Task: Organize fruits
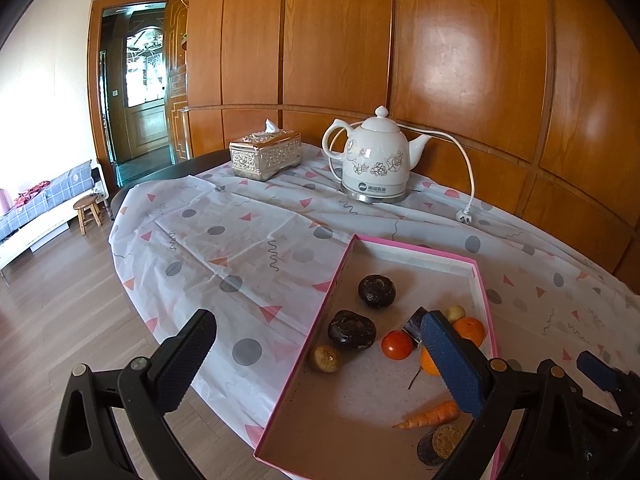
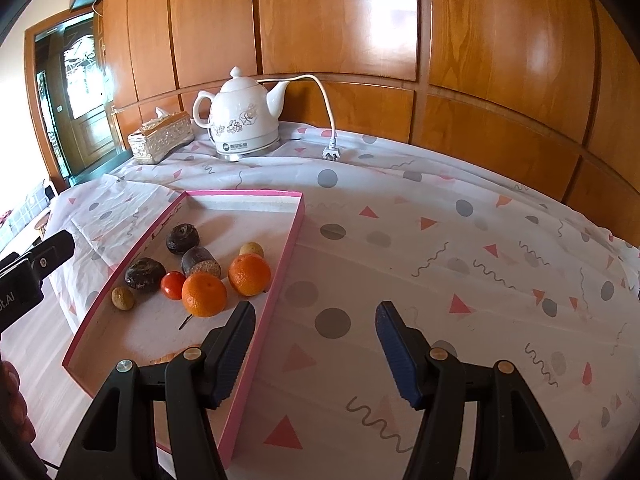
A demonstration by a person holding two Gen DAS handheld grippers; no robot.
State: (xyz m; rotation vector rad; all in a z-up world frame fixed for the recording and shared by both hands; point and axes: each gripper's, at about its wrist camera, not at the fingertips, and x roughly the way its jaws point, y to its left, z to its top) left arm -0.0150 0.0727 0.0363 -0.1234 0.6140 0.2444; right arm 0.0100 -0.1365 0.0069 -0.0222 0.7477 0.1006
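Observation:
A pink-rimmed shallow box [image 1: 340, 276] [image 2: 294, 224] lies on the patterned tablecloth. In it lie two oranges [image 2: 204, 294] [image 2: 249, 274], a red tomato [image 1: 396, 345] [image 2: 173, 285], two dark round fruits [image 1: 376, 290] [image 1: 351, 329], a cut dark piece [image 2: 200, 264], two small tan fruits [image 1: 325, 358] [image 1: 455, 313] and a carrot [image 1: 430, 416]. My left gripper [image 1: 316, 360] is open and empty, straddling the box's left rim. My right gripper [image 2: 316, 344] is open and empty, straddling the box's right rim, just short of the oranges.
A white floral electric kettle [image 1: 374, 160] [image 2: 244, 120] with loose cord and plug [image 1: 466, 216] stands at the table's back, beside a silver tissue box [image 1: 266, 156] [image 2: 160, 140]. A wood-panelled wall is behind. The table's left edge drops to the floor, with a small stool [image 1: 89, 208].

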